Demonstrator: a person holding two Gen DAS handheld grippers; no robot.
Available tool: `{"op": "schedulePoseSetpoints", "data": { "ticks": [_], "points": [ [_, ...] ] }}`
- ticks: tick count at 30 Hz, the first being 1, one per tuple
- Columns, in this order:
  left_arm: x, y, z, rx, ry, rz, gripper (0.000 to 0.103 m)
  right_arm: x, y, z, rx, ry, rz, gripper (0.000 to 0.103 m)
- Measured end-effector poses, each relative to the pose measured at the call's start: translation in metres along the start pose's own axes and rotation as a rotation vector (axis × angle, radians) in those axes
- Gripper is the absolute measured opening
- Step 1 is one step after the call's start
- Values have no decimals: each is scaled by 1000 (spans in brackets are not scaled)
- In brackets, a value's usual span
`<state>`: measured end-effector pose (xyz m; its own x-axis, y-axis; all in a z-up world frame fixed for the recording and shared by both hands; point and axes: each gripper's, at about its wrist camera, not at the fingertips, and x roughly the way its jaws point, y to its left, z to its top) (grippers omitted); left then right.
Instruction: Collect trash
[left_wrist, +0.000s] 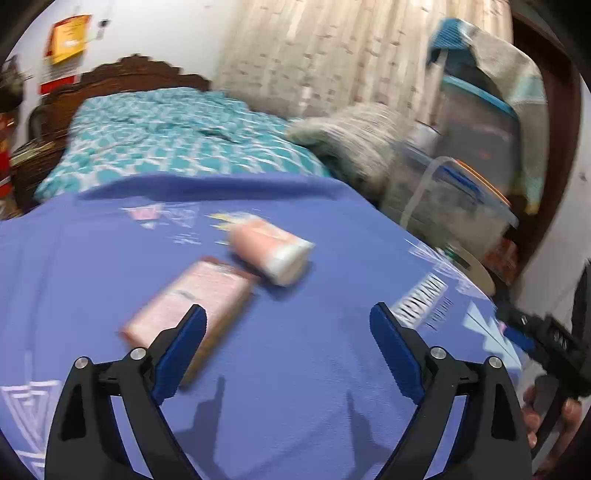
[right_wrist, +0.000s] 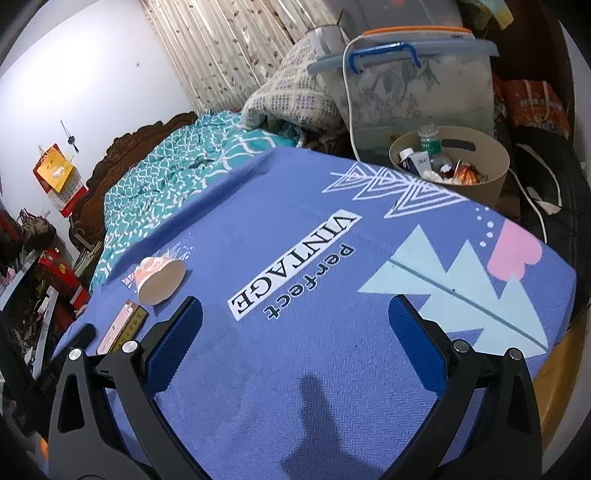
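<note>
A pink paper cup (left_wrist: 271, 249) lies on its side on the blue printed cloth (left_wrist: 295, 369); it also shows in the right wrist view (right_wrist: 160, 280). A flat pink box (left_wrist: 192, 302) lies beside it, nearer me, also visible in the right wrist view (right_wrist: 123, 326). My left gripper (left_wrist: 288, 325) is open and empty, hovering just short of the box. My right gripper (right_wrist: 295, 314) is open and empty over the cloth's middle; it shows at the right edge of the left wrist view (left_wrist: 535, 336). A tan trash bin (right_wrist: 448, 162) with bottles and wrappers stands beyond the cloth's far edge.
A teal patterned bedspread (right_wrist: 166, 173) and folded quilt (right_wrist: 291, 92) lie behind the cloth. A clear storage box (right_wrist: 417, 81) with a blue lid stands behind the bin. Cluttered shelves (right_wrist: 40, 280) are at the left. A white cable (right_wrist: 535, 206) hangs at the right.
</note>
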<state>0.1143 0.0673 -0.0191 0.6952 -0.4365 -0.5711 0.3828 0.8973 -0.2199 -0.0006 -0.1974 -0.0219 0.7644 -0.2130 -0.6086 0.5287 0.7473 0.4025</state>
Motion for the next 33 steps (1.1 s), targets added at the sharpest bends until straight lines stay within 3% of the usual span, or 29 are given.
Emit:
{"op": "schedulePoseSetpoints", "data": {
  "ticks": [4,8,12,14,17,19,22,25,29,33],
  "points": [
    [-3,25,13,15,1,142,94,10,-1,-2,4,29,12,99],
    [23,32,21,121,118,211,94,23,4,-1,1,75,46,99],
    [59,36,15,188,244,240,94,54,33,14,-21,199,182,99],
    [69,44,13,142,304,245,92,76,52,22,-5,294,287,93],
    [70,56,12,71,316,227,85,118,87,28,17,434,416,71],
    [71,56,9,61,323,209,78,144,107,28,28,496,451,65],
    [70,47,6,109,308,247,76,181,133,25,61,571,475,56],
    [72,36,4,164,303,276,74,208,154,26,90,593,479,51],
    [73,33,4,184,301,287,73,229,178,27,86,603,505,23],
    [73,32,4,185,298,293,73,214,182,20,44,574,493,12]
  ]
}}
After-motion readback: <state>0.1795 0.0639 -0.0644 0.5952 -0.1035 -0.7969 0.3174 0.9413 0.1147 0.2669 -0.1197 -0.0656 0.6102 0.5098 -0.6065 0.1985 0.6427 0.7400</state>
